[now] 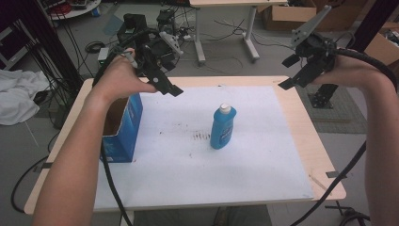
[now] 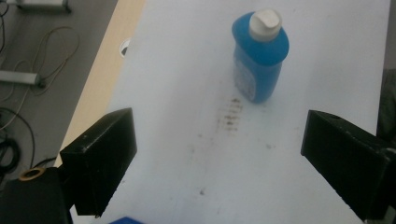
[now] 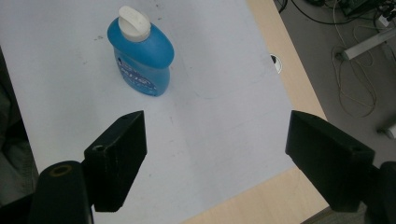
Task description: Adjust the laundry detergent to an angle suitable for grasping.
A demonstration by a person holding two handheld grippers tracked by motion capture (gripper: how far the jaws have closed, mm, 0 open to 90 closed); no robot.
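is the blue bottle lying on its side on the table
No, the blue bottle stands upright on the white mat, its white cap on top.

Left forearm: enters from the bottom, angled forward.
Left gripper (image 1: pixel 164 87): held in the left hand (image 1: pixel 120 75), jaws wide apart, empty.
Right gripper (image 1: pixel 294 81): held raised, jaws wide apart, empty.

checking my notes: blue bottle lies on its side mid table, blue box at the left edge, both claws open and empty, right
Not quite: the bottle stands upright, white cap up, as the high view shows. The rest holds: box at the left edge, left claw and right claw open and empty.
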